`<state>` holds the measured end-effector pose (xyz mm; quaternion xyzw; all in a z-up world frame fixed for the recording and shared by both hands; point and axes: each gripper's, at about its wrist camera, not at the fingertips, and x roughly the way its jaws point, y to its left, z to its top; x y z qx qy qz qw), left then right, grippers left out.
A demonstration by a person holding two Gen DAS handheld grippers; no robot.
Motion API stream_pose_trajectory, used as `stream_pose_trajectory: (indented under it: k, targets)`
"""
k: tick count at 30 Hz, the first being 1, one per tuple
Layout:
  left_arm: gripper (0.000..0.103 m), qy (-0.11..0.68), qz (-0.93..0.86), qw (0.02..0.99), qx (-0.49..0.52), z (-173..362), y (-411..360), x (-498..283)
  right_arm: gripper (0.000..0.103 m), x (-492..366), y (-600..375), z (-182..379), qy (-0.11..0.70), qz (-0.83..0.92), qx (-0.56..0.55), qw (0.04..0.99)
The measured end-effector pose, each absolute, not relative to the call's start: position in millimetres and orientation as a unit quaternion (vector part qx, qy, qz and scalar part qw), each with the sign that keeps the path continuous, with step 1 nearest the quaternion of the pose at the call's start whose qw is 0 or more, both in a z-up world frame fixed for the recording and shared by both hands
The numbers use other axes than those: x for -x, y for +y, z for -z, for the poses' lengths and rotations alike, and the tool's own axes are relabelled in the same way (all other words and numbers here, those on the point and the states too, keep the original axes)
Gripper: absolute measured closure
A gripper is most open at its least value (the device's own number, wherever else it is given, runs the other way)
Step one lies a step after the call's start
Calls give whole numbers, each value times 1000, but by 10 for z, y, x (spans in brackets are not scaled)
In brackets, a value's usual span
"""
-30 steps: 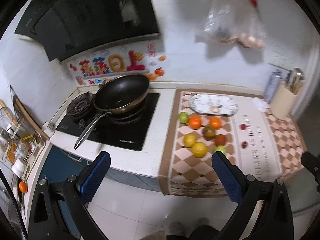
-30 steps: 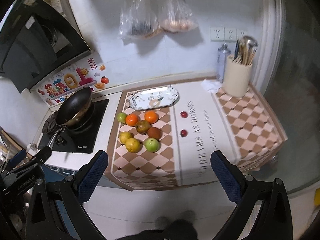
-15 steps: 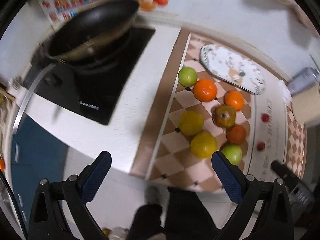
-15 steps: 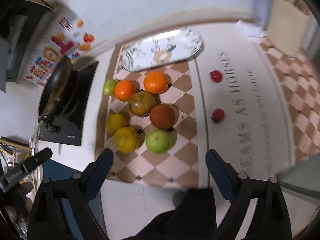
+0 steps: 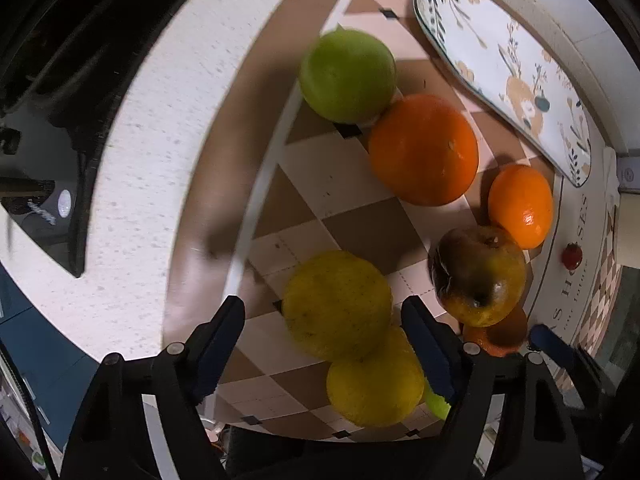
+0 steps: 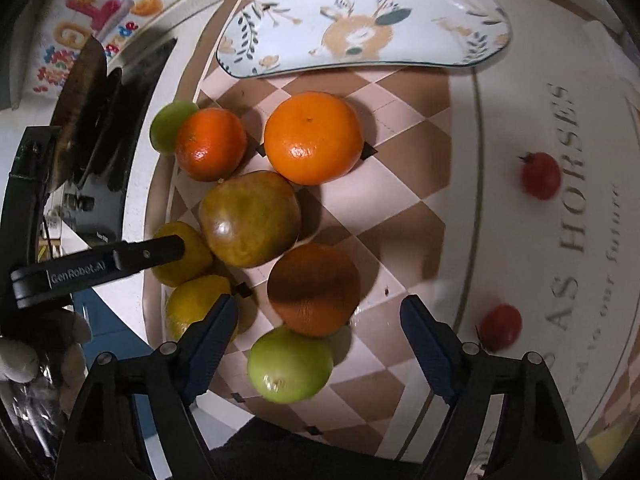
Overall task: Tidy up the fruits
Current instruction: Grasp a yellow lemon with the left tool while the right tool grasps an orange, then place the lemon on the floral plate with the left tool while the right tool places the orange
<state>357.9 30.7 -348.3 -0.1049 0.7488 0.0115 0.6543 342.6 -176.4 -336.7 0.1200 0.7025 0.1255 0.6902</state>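
Several fruits lie on a checkered cloth [image 5: 340,184]. My left gripper [image 5: 324,320] is open, its fingers either side of a yellow citrus [image 5: 338,304]; a second yellow one [image 5: 374,380] lies just below. Beyond are a green fruit [image 5: 348,74], two oranges [image 5: 424,148] [image 5: 520,206] and a brown-green apple [image 5: 478,276]. My right gripper [image 6: 316,320] is open above a dark orange [image 6: 314,288] and a green fruit [image 6: 290,364]. A patterned oval plate [image 6: 360,28] lies at the back. The left gripper's finger [image 6: 100,266] shows in the right wrist view.
Two small red tomatoes [image 6: 540,174] [image 6: 500,326] lie on the cloth's lettered part to the right. A black hob [image 5: 44,160] with a pan [image 6: 78,108] is on the left. The counter's front edge runs just below both grippers.
Both grippers have dropped from well above the counter to close over the fruits. Both stay open. The fruits have not moved.
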Motion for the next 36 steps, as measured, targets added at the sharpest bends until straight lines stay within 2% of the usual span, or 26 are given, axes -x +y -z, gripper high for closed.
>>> stream_pose_trajectory:
  k: [2, 5, 8, 10, 12, 14, 19, 24, 27, 30, 36]
  targets:
    - [38, 752, -7, 651, 99, 3515, 278, -3573, 18, -3481, -1720, 3441, 709, -128, -115, 684]
    - [46, 757, 3, 647, 97, 3558, 237, -3559, 24, -3560, -1673, 3557, 717, -128, -112, 676]
    - [47, 759, 5, 646, 83, 3615, 148, -3564, 25, -3602, -1609, 3658, 726, -129, -115, 666]
    - [47, 758, 6, 648, 74, 3622, 114, -3541, 32, -3619, -1574, 3734, 732, -131, -119, 658]
    - [48, 756, 7, 650, 72, 3601, 104, -3519, 33, -3590, -1557, 3781, 737, -133, -128, 651]
    - [48, 755, 6, 652, 76, 3596, 106, -3502, 42, -3598, -1527, 3752, 729, -136, -128, 659]
    - [48, 744, 8, 664, 68, 3481, 100, -3557, 44, -3579, -1488, 3722, 726, -131, -120, 664]
    - [48, 711, 30, 699, 76, 2852, 59, -3672, 44, -3573, -1690, 3413, 709, -123, -141, 680]
    - [48, 683, 54, 724, 79, 2439, -66, -3936, 44, -3687, -1850, 3091, 685, -124, -163, 699]
    - [48, 670, 76, 734, 85, 2289, -225, -4421, 44, -4066, -1999, 2805, 651, -116, -164, 732]
    - [48, 697, 77, 706, 99, 2700, -415, -5410, 44, -5059, -2133, 2999, 648, -75, -122, 748]
